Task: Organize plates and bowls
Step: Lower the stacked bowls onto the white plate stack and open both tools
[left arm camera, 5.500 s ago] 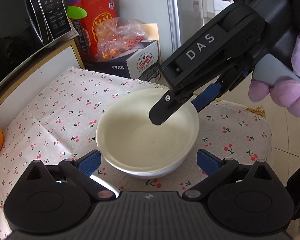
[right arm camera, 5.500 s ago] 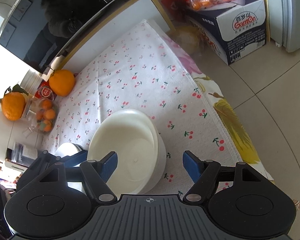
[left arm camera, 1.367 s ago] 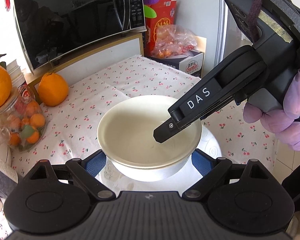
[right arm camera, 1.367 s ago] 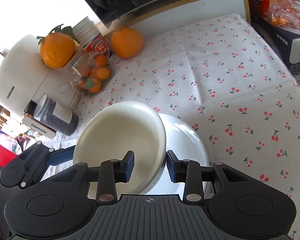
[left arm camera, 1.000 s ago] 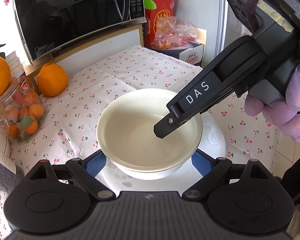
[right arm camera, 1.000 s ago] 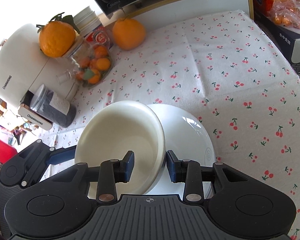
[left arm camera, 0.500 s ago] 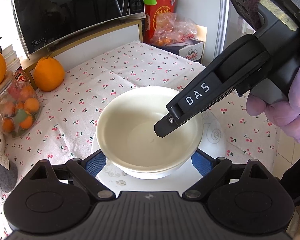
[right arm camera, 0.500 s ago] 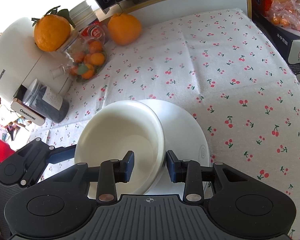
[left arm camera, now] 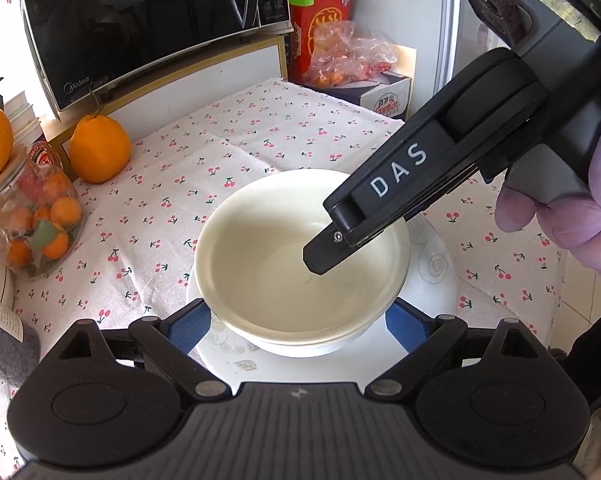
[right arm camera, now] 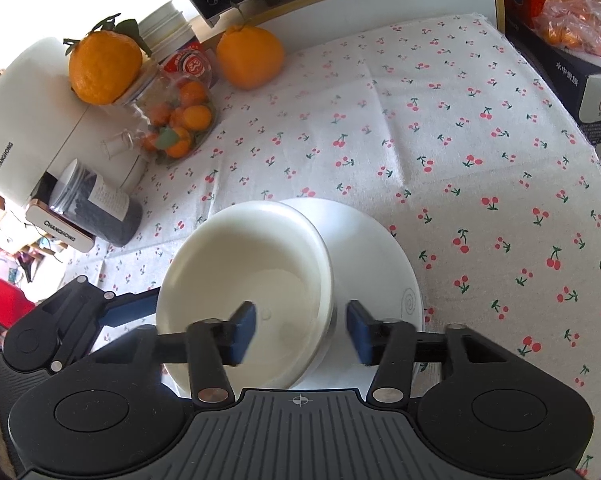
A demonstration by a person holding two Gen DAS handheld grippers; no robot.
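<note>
A cream bowl (left arm camera: 284, 264) sits on a white plate (left arm camera: 432, 268) with a grey swirl pattern, on the cherry-print tablecloth. In the right wrist view the bowl (right arm camera: 240, 272) rests on the left part of the plate (right arm camera: 376, 248). My right gripper (right arm camera: 301, 330) is open, one finger inside the bowl and one outside, straddling the near rim. It also shows in the left wrist view (left arm camera: 320, 256), reaching into the bowl from the right. My left gripper (left arm camera: 296, 330) is open, its blue pads on either side of the bowl's near wall.
A microwave (left arm camera: 148, 20) stands at the back. A large orange (left arm camera: 98, 148) and a jar of small oranges (left arm camera: 32, 216) are at the left. A white appliance (right arm camera: 24, 120) and a dark jar (right arm camera: 96, 208) stand left. Boxes (left arm camera: 384, 96) sit at the back right.
My right gripper has opened and let go of the bowl's rim. The bowl has come down onto the plate. The left gripper stays open around it.
</note>
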